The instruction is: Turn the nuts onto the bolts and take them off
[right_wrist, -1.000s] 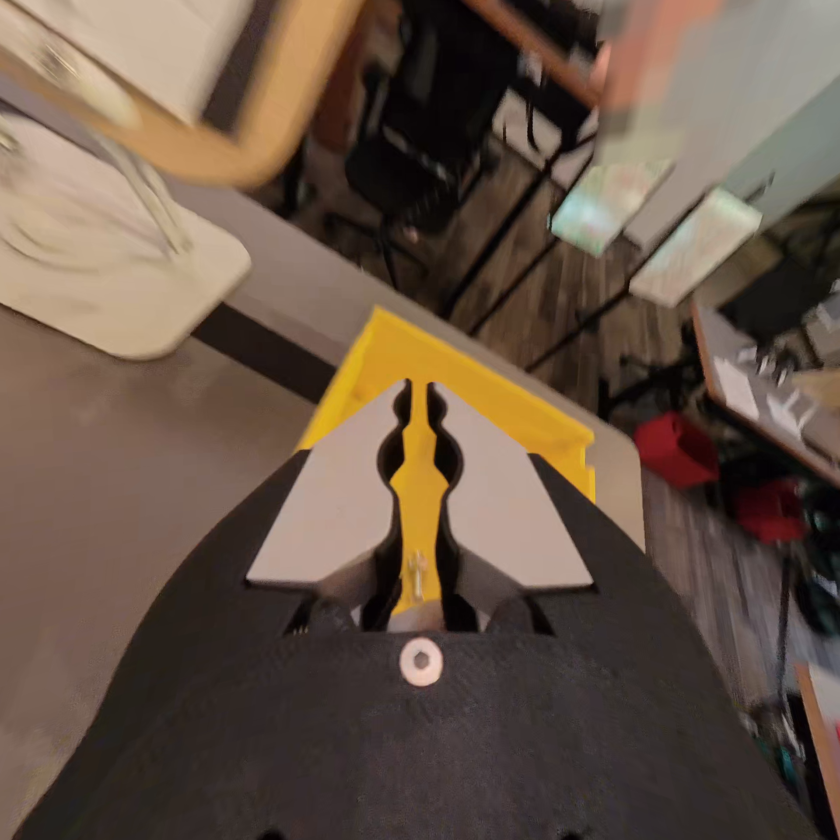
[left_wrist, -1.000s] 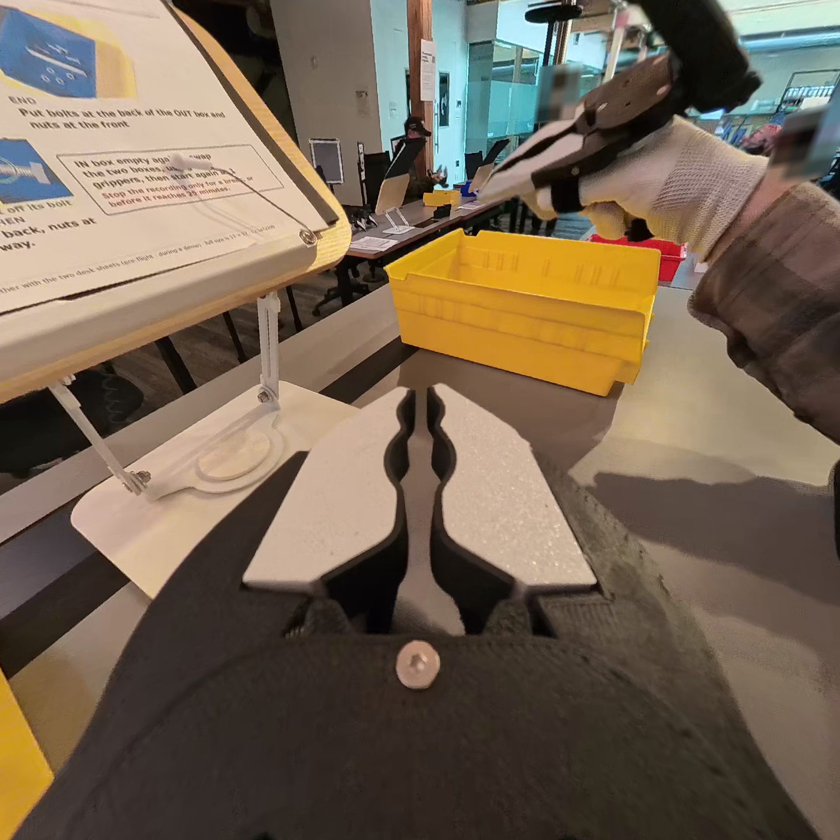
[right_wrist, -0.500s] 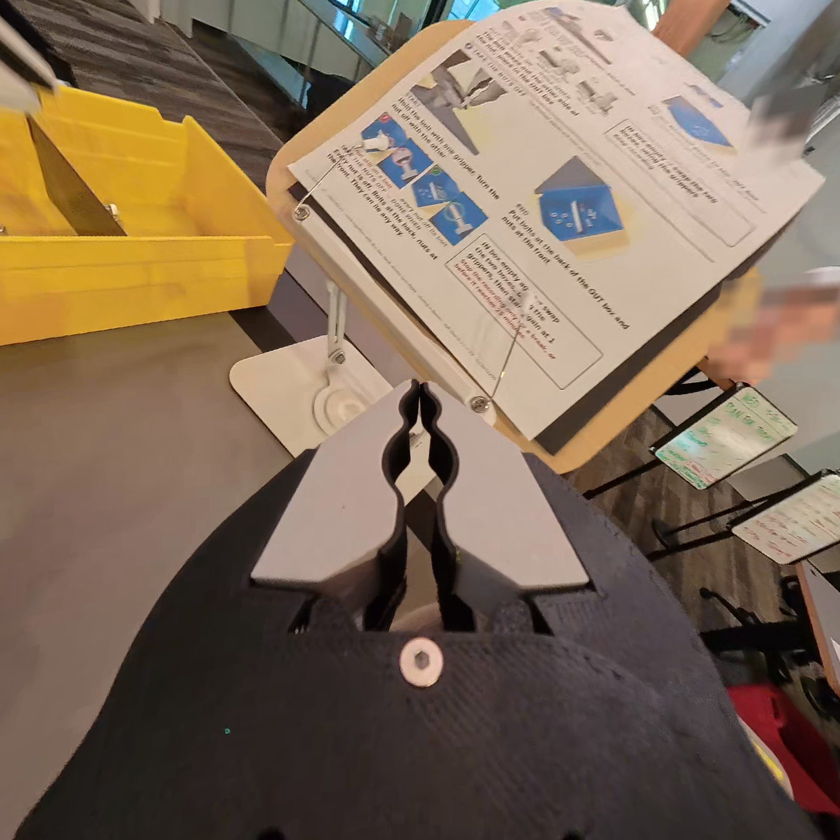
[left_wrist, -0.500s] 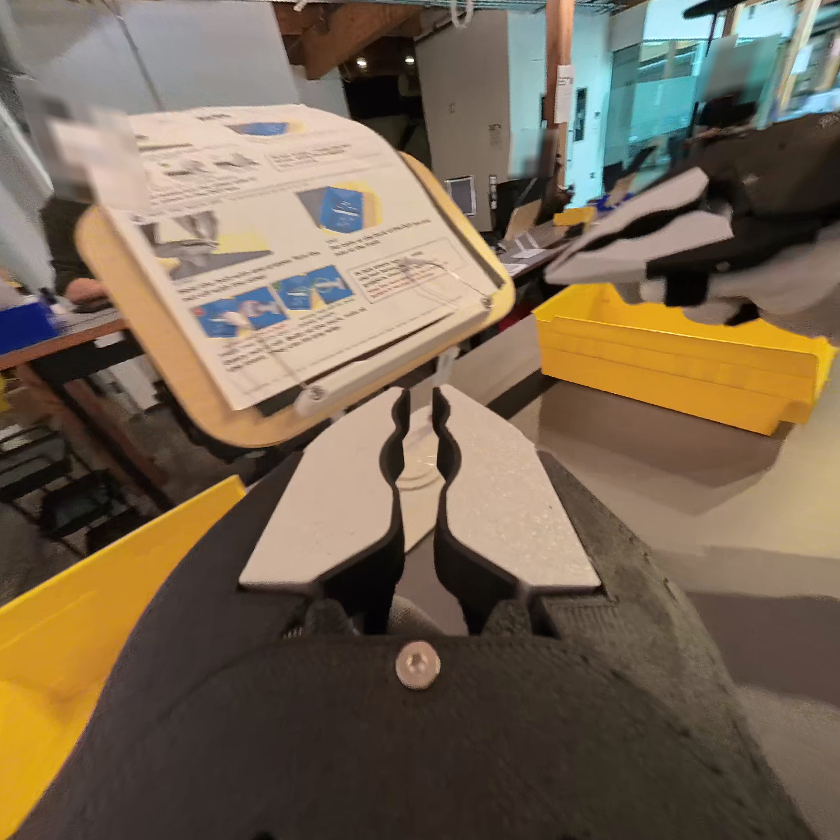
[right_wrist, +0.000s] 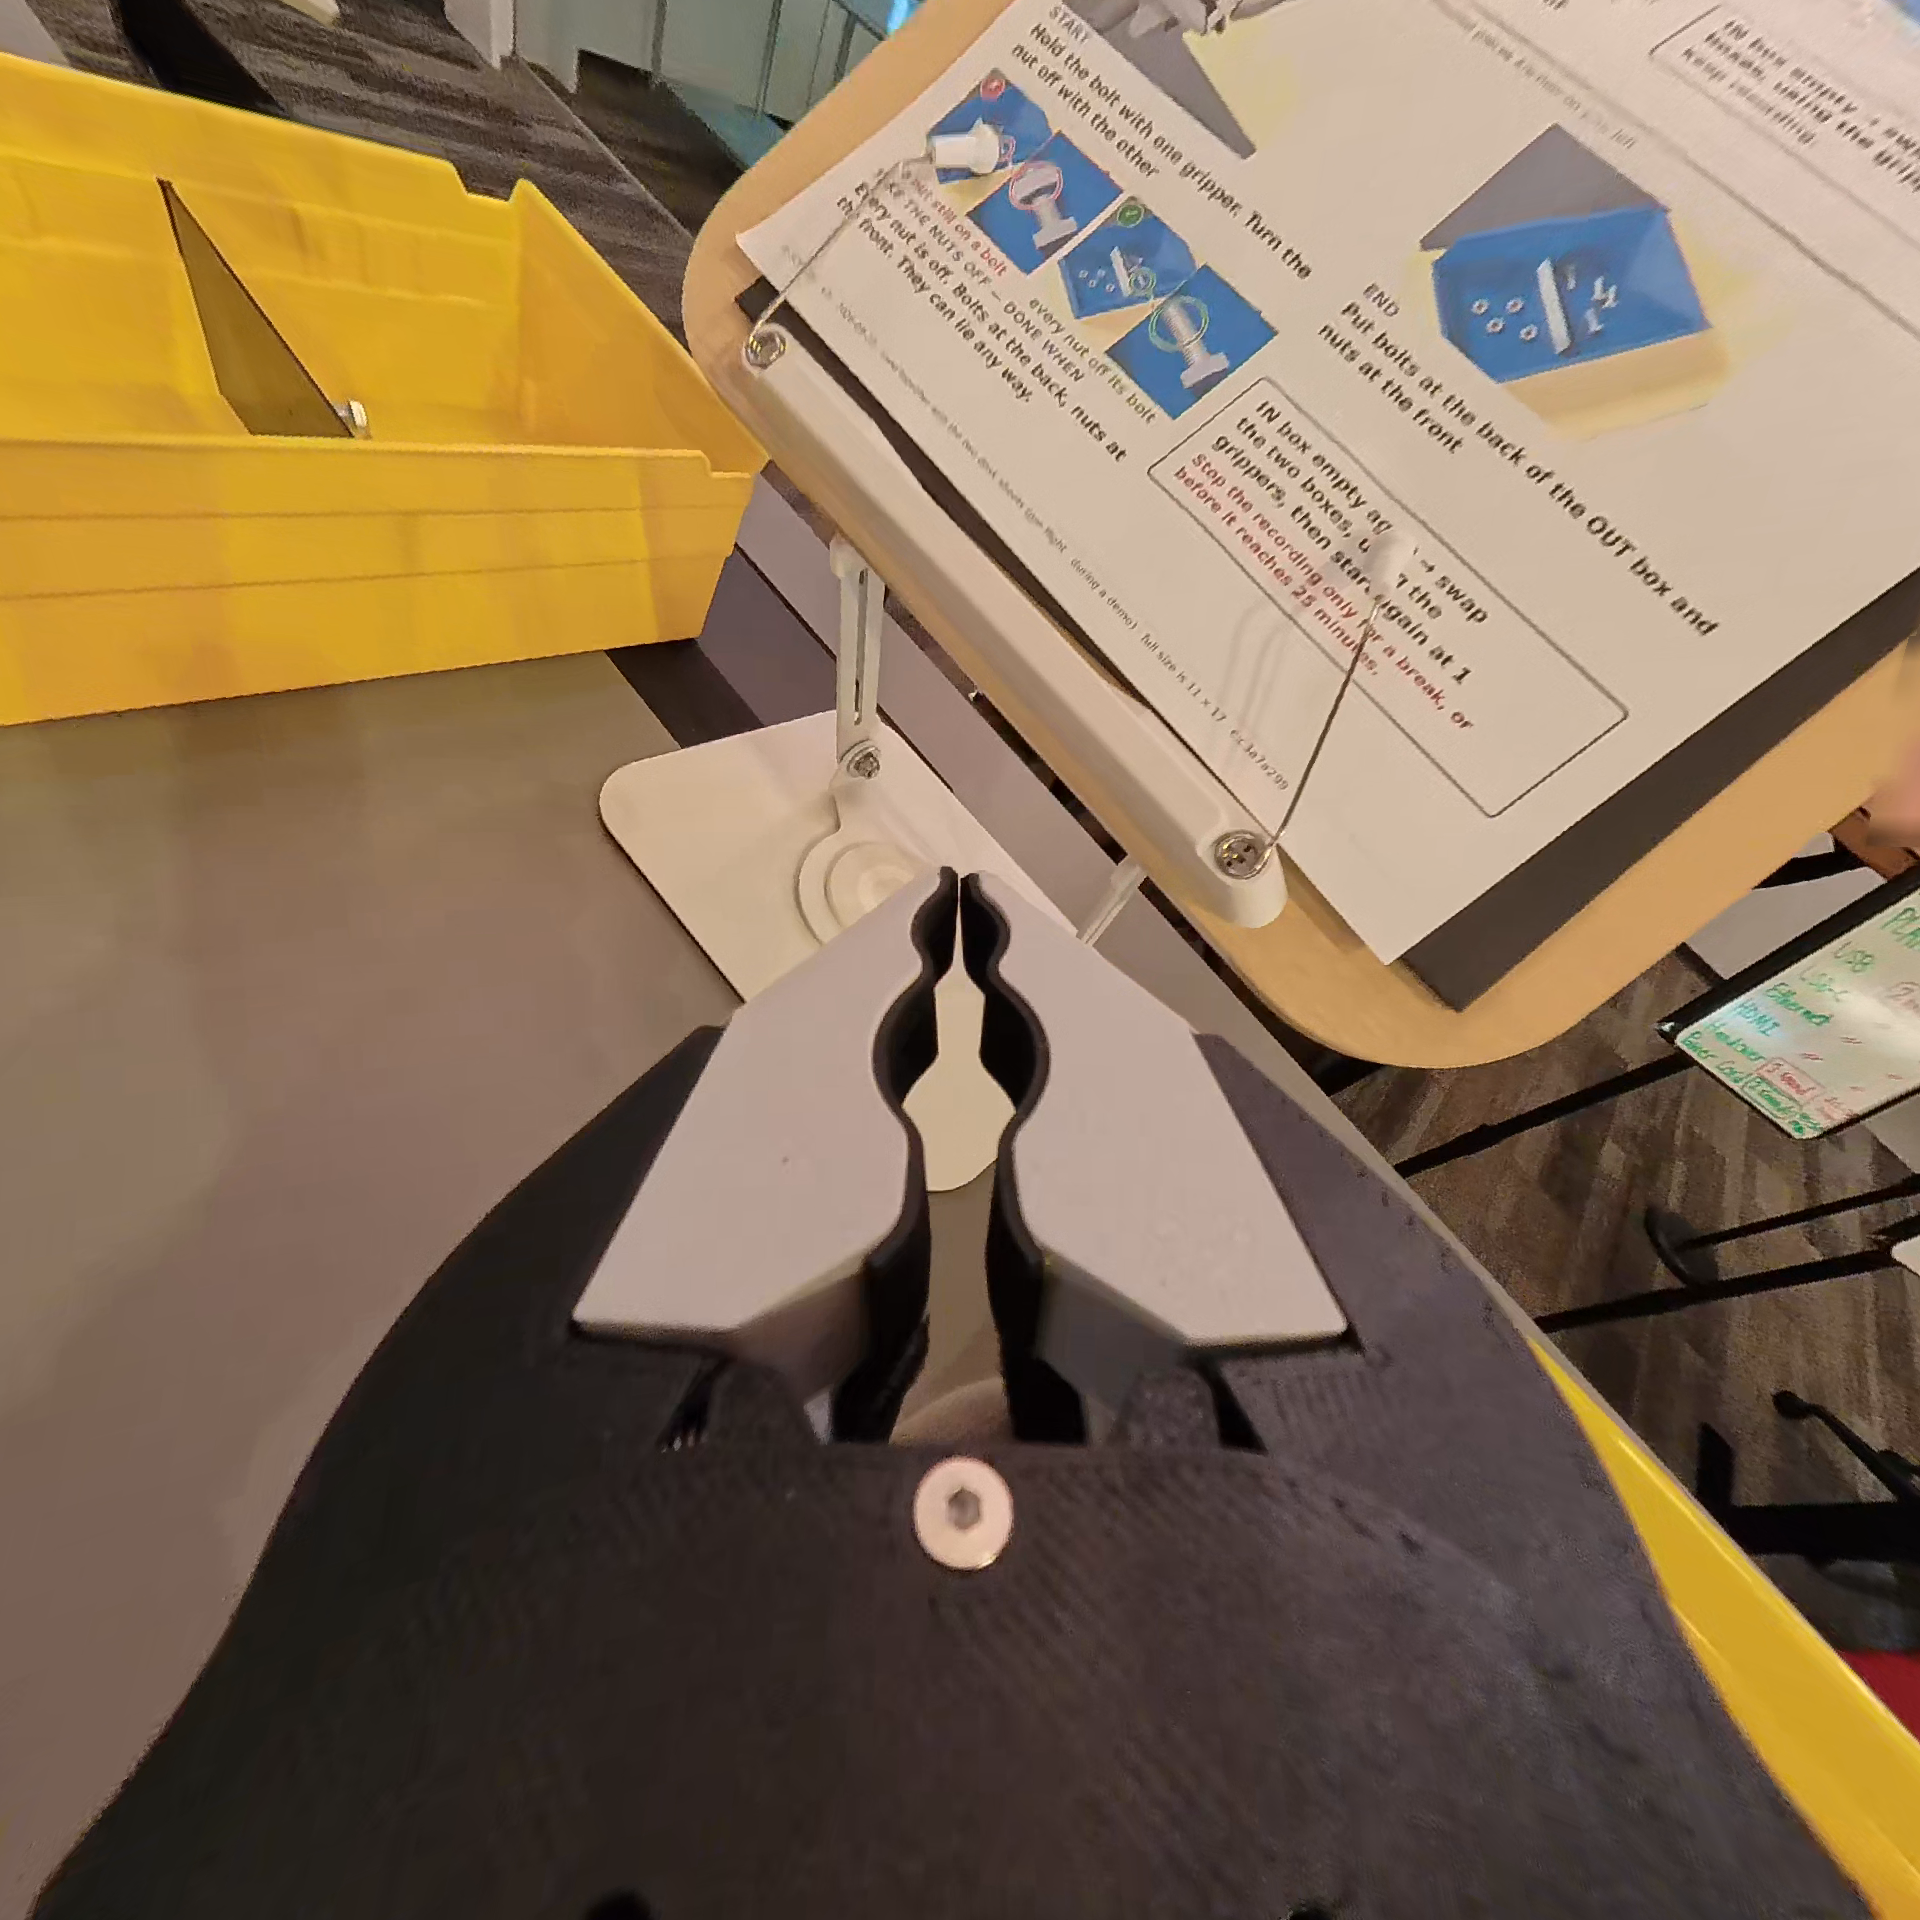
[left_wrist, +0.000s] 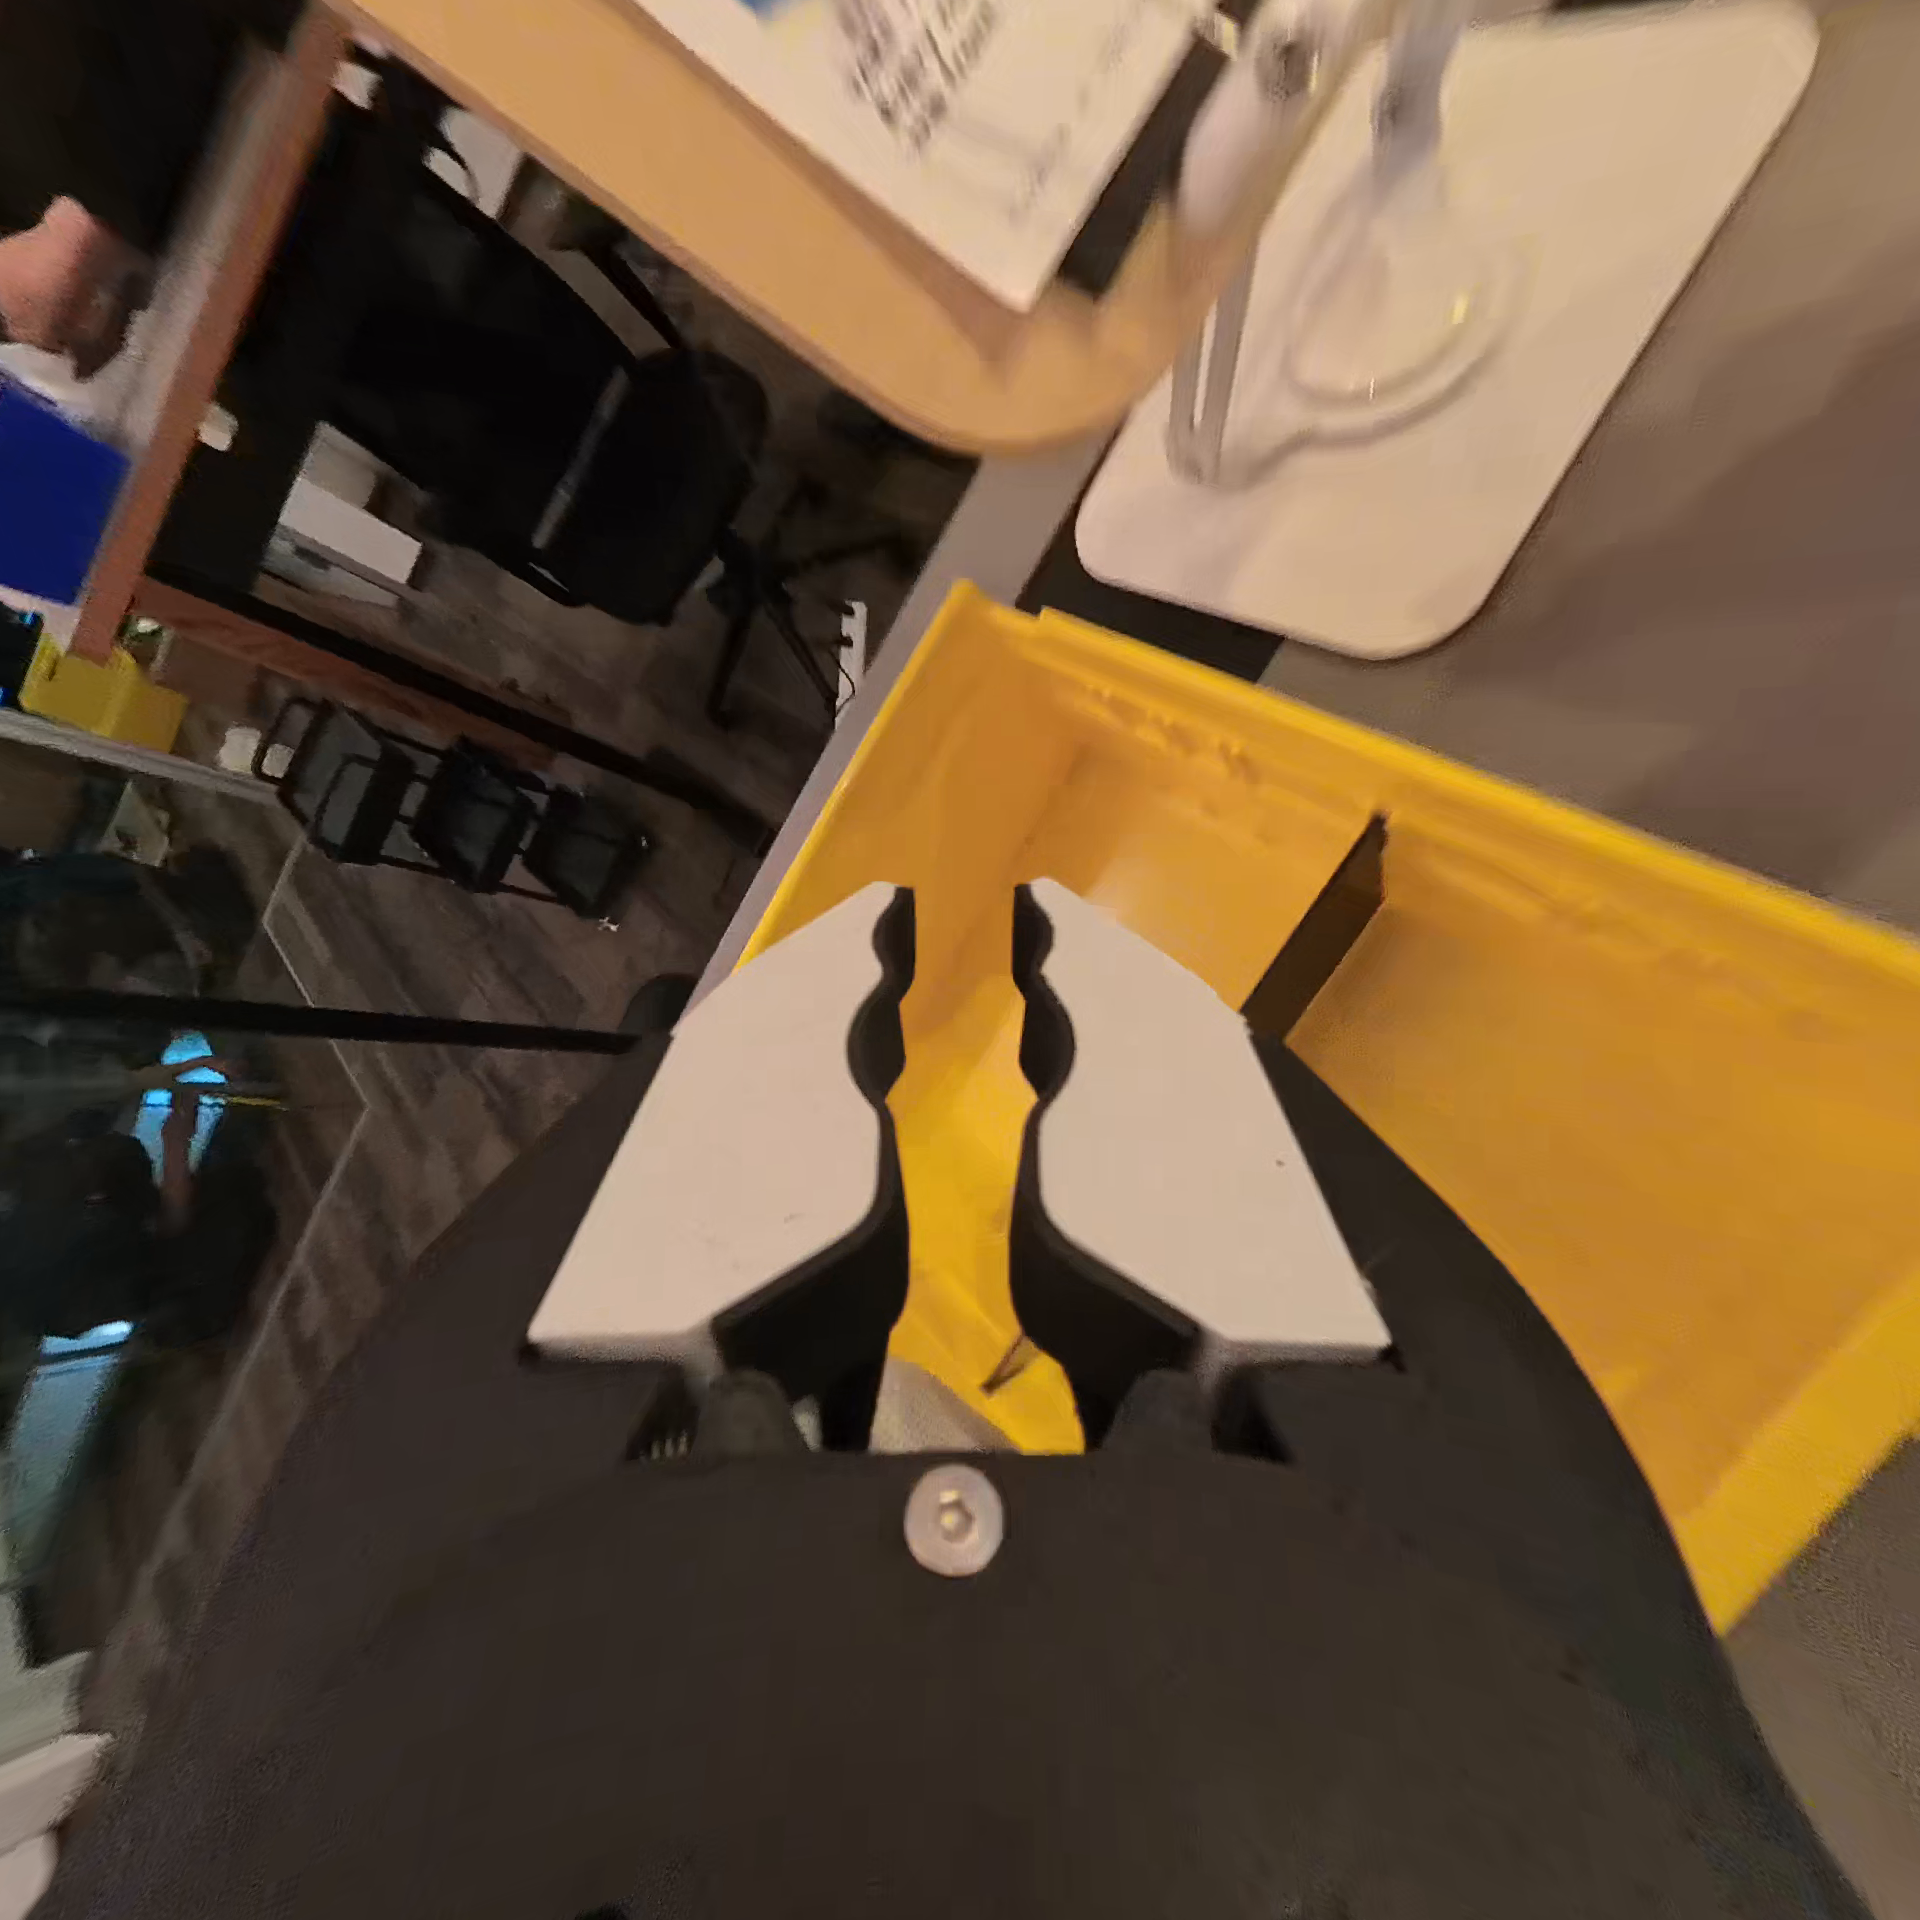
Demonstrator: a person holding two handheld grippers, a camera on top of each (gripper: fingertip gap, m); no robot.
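Two yellow bins, one document stand; left gripper jaws parted, right gripper jaws clenched, both empty

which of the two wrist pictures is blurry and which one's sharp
Left wrist view: motion-smeared at the top, the paper stand and its white base streaked, the yellow bin softer. Right wrist view: sharp, with the instruction sheet and right gripper crisp.

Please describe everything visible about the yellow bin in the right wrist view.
The yellow bin looks like moulded plastic, open on top, with ribbed outer walls. It stands upright on the grey table, left of the white stand base. A dark divider crosses its inside, and a small metal piece lies at the divider's foot.
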